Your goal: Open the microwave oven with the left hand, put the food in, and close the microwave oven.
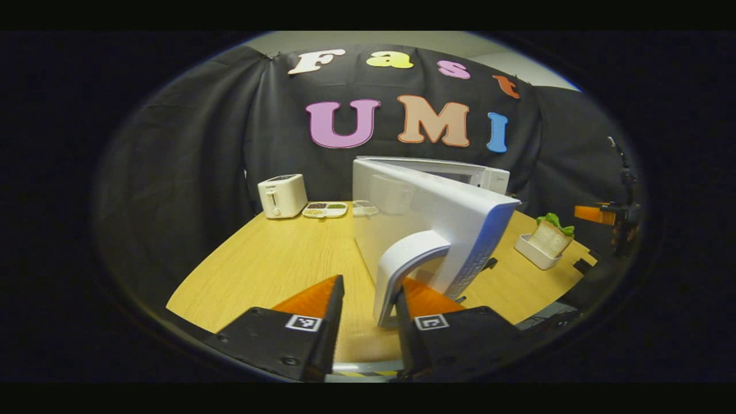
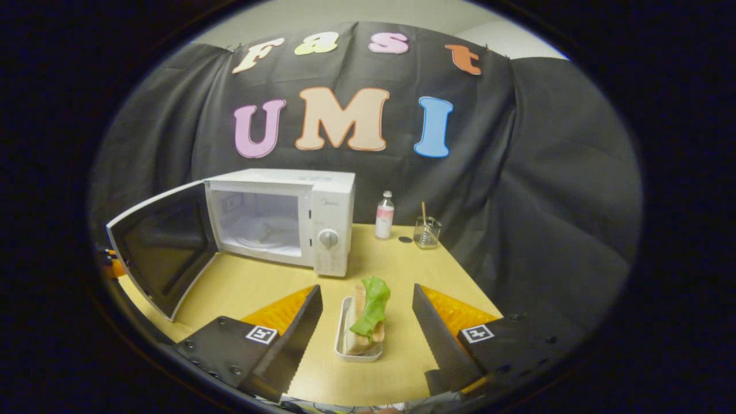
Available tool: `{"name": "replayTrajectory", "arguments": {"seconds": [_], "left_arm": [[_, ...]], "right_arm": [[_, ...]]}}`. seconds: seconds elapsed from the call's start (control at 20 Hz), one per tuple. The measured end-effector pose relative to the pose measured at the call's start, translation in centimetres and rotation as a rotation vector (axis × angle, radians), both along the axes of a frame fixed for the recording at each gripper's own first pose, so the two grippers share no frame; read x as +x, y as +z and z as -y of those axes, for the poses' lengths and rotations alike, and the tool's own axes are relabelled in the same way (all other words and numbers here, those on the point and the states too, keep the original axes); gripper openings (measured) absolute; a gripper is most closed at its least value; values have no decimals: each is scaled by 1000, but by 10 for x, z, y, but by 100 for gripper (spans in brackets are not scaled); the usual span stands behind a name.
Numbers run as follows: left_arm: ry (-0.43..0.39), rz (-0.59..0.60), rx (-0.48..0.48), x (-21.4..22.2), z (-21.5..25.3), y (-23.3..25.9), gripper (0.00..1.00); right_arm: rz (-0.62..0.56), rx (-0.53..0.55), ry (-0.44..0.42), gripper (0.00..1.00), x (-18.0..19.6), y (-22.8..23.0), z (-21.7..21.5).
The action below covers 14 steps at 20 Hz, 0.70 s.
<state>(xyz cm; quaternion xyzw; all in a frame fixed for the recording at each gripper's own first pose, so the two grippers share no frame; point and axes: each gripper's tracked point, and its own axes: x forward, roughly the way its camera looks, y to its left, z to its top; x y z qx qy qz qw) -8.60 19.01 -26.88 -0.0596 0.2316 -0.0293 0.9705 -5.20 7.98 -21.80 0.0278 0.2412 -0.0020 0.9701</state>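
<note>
Left hand-held gripper (image 1: pixel 370 310) wide open around the door handle (image 1: pixel 402 270), right finger touching or nearly so, no squeeze. Microwave door (image 1: pixel 437 224) swung open: opening step looks done.

Right hand-held gripper (image 2: pixel 364 322) wide open, straddling the sandwich tray (image 2: pixel 357 328) on the tabletop (image 2: pixel 253 287), in front of the microwave (image 2: pixel 282 218). Next, I judge: close on tray, lift into the cavity.

Right gripper view shows the cavity; left gripper view shows a toaster (image 1: pixel 282 195) beyond the door.

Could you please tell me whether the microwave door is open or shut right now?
Open: the microwave door swings wide, exposing the empty cavity of the microwave.
</note>
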Motion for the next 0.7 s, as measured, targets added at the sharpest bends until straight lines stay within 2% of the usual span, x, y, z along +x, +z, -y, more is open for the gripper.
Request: {"name": "replayTrajectory", "arguments": {"seconds": [0.05, 0.1, 0.4, 0.5, 0.55, 0.65, 0.7], "left_arm": [[-9, -8, -10, 1, 3, -1, 58], [-15, -13, -9, 0, 4, -2, 57], [-9, -12, 31, -9, -1, -3, 59], [27, -21, 42, -16, -12, -2, 73], [40, -15, 32, -20, -13, 2, 87], [65, -11, 11, -28, -17, 11, 99], [75, -13, 12, -31, -19, 12, 99]], "right_arm": [[-27, -18, -2, 97, -3, -12, 2], [-42, -27, -6, 100, -4, -22, 3], [-141, -28, -6, 99, -7, -77, 1], [-162, -12, -20, 99, -4, -87, 1], [-173, -5, -25, 100, -1, -92, 1], [-195, 5, -28, 99, 1, -98, -1], [-205, 6, -30, 98, 1, -101, -2]]}}
